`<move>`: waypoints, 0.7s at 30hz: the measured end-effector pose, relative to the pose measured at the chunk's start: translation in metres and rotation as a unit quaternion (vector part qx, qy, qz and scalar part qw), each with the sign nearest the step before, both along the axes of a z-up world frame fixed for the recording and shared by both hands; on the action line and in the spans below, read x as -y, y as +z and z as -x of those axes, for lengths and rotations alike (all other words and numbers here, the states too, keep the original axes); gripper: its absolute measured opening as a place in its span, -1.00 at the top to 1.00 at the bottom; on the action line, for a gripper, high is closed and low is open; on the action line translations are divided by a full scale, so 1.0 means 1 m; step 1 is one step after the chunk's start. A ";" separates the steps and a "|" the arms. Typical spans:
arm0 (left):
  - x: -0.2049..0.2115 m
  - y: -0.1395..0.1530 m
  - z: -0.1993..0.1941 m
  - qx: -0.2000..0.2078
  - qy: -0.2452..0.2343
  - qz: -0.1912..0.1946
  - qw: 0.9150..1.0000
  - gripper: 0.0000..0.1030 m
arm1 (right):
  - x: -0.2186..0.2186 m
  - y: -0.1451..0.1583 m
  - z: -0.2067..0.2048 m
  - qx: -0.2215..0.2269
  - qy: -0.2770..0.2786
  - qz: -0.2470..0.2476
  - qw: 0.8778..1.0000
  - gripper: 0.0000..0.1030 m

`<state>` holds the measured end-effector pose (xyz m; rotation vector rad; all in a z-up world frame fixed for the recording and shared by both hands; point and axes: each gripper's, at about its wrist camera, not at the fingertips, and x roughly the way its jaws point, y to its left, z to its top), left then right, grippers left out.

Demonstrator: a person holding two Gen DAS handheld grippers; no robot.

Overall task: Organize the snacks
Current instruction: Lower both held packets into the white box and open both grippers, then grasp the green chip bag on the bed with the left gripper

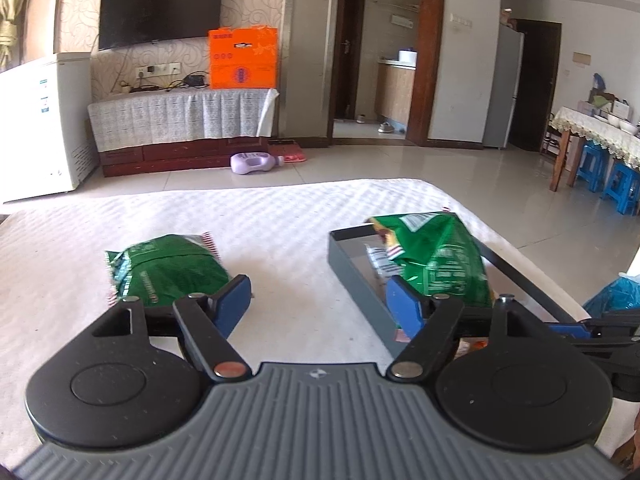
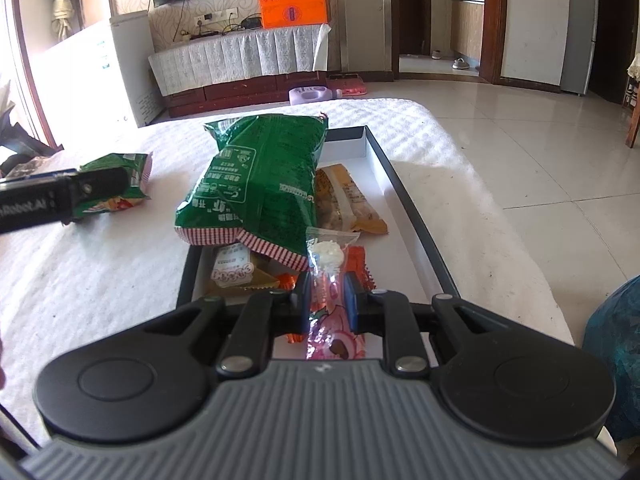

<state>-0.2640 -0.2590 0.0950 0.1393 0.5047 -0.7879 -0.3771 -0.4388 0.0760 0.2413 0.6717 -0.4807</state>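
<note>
A dark-rimmed tray (image 2: 404,196) lies on the white-covered table. In it a large green snack bag (image 2: 260,184) leans over its left rim, with a yellow packet (image 2: 352,204) and several small packets beside and under it. My right gripper (image 2: 328,304) is shut on a clear pink-printed packet (image 2: 326,268) over the tray's near end. A second green bag (image 1: 164,268) lies on the cloth left of the tray (image 1: 352,268). My left gripper (image 1: 320,300) is open and empty, its left finger beside that bag. It also shows in the right wrist view (image 2: 100,190).
The table's far and right edges drop to a tiled floor. A blue-green bag (image 2: 616,360) sits at the table's right near corner. Beyond are a TV stand with an orange box (image 1: 243,58), a white freezer (image 1: 44,124) and a purple bottle (image 1: 256,162) on the floor.
</note>
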 end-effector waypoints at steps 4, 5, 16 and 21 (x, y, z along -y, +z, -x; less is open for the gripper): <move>-0.005 0.000 -0.008 0.009 0.010 -0.005 1.000 -0.62 | -0.004 -0.001 -0.003 -0.003 0.001 0.005 1.000 0.59; -0.007 0.000 -0.010 0.012 0.014 -0.009 1.000 -0.64 | -0.005 -0.001 -0.003 -0.004 0.001 0.006 1.000 0.59; -0.025 -0.013 -0.058 0.040 0.051 -0.051 0.997 -0.89 | -0.007 -0.002 -0.004 -0.011 0.004 0.015 1.000 0.45; -0.033 -0.025 -0.084 0.047 0.062 -0.080 0.994 -0.89 | -0.009 0.000 -0.002 -0.019 0.007 0.019 1.000 -0.06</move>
